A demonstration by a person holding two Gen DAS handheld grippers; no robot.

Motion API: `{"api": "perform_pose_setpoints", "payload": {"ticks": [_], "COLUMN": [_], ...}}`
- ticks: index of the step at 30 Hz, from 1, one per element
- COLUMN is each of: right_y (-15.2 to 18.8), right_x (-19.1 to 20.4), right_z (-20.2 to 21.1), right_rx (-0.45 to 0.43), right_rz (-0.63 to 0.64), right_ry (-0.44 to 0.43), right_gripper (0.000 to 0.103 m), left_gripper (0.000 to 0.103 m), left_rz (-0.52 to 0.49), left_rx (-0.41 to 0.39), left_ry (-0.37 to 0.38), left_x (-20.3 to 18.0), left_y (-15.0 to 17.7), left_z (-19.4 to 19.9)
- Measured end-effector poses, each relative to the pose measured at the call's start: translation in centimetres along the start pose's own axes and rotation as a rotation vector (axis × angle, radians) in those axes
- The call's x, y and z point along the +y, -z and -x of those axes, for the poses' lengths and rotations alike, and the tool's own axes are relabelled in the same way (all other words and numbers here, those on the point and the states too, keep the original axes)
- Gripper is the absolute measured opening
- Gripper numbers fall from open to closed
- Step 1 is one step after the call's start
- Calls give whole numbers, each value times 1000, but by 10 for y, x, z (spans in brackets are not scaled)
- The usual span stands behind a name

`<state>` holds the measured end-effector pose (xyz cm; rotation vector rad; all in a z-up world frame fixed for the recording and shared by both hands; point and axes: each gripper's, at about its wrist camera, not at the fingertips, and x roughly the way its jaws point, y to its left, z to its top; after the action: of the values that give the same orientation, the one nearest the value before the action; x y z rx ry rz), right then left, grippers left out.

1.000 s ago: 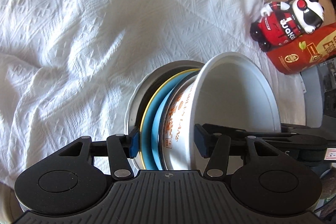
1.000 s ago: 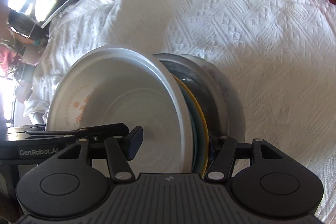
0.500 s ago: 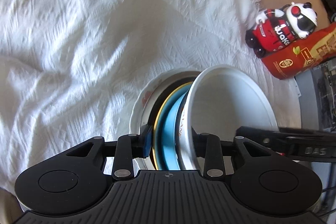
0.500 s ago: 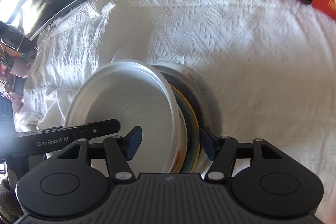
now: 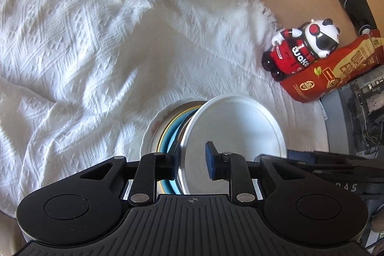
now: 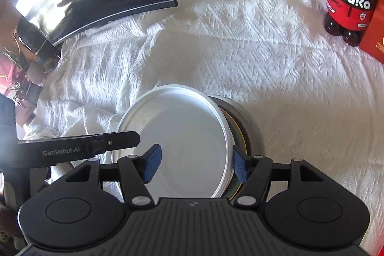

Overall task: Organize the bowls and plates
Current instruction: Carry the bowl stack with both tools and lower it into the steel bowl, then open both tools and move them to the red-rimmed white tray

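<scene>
Left fingers (image 5: 193, 160) closing on the rim of the white bowl (image 5: 237, 128); whether the pads touch it, can't tell. Right fingers (image 6: 195, 166) half-wide, straddling the opposite side of the nested plate-and-bowl stack (image 6: 242, 133), over the white woven cloth (image 6: 264, 59), toward its near edge.

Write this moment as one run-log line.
left gripper: jaws closing, white bowl rim between | right gripper: open, astride white bowl rim | white bowl: atop stacked plates | surface: white cloth
</scene>
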<state>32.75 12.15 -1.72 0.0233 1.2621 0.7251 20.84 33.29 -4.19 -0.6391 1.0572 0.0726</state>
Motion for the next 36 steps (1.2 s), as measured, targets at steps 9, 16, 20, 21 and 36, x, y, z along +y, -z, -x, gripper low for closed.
{"api": "perform_pose_setpoints", "payload": {"ticks": [9, 16, 20, 21, 36], "right_y": [15, 18, 15, 14, 16], "right_x": [-3, -18, -22, -18, -21], "right_z": [-5, -15, -24, -23, 13], "right_rx": [0, 17, 71, 67, -68], "right_rz": [18, -27, -102, -92, -2], "right_ry": [47, 48, -29, -17, 13], "right_gripper": [64, 64, 65, 65, 65], "left_gripper": [24, 24, 24, 24, 24], "left_rz": [11, 75, 98, 107, 79], "left_rx": [-22, 34, 31, 33, -82], "left_ry": [-42, -52, -41, -35, -56], "left_x": [-7, 9, 14, 17, -7], "left_y": [0, 11, 14, 15, 5], "left_z": [5, -12, -11, -13, 21]}}
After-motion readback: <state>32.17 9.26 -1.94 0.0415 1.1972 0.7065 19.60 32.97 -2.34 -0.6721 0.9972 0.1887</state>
